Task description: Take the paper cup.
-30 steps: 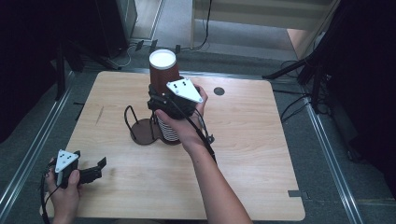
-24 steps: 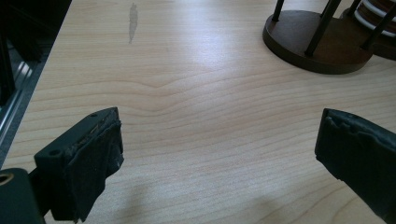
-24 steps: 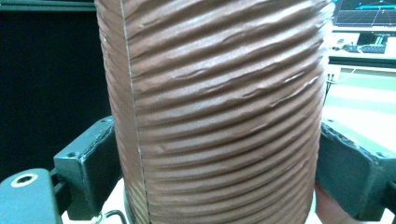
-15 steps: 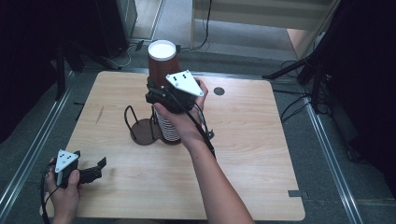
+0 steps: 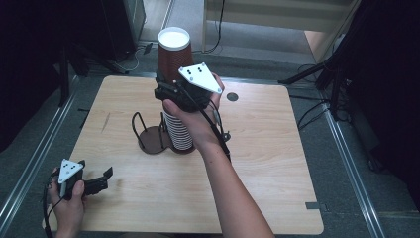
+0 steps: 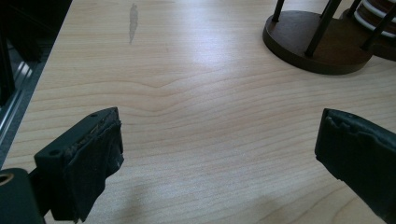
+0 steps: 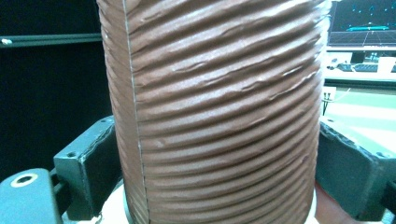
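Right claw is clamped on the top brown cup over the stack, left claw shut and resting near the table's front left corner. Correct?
Not quite: the left claw is open, its jaws wide apart over bare table, as the left gripper view shows. The rest holds: the right claw is clamped on the top brown cup over the stack.

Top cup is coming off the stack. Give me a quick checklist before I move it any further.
1. Right tool clamped on the brown ribbed cup: ok, both pads press its sides.
2. Cup upright: ok.
3. Cup fully free of the stack of cups: cannot tell, the hand covers the joint.
4. Stack standing upright on the table: ok.
5. Left tool clear of the work: ok, open, near the table's front left corner.
6. Dark wire holder beside the stack: ok, standing, untouched.
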### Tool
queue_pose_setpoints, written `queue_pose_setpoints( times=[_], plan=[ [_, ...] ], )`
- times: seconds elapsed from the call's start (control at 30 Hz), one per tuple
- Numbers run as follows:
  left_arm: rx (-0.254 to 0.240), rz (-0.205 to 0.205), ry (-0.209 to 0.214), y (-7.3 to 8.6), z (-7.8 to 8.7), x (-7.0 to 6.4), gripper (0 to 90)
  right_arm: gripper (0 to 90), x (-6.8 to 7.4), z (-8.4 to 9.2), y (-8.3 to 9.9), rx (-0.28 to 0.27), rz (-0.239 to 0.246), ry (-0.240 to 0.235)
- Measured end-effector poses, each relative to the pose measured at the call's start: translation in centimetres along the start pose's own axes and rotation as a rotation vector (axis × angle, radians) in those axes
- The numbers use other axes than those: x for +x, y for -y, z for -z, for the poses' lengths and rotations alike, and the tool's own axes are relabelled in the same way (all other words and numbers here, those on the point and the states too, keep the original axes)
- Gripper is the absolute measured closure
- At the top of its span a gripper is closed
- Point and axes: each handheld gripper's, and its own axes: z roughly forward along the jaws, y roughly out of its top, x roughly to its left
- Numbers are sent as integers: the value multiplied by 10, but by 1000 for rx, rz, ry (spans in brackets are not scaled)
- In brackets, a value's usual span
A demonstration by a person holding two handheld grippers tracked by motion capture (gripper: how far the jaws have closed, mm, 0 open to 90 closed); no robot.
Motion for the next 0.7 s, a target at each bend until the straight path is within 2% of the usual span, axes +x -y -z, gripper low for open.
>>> queue_pose_setpoints(
  times=[0.33, 0.7],
  plan=[
    [2, -3, -1, 0, 0, 0, 14, 93, -10, 10, -13, -29, -16, 17],
    [2, -3, -3, 0, 0, -1, 15, 92, -36, 27, -22, -51, -21, 69]
  ],
)
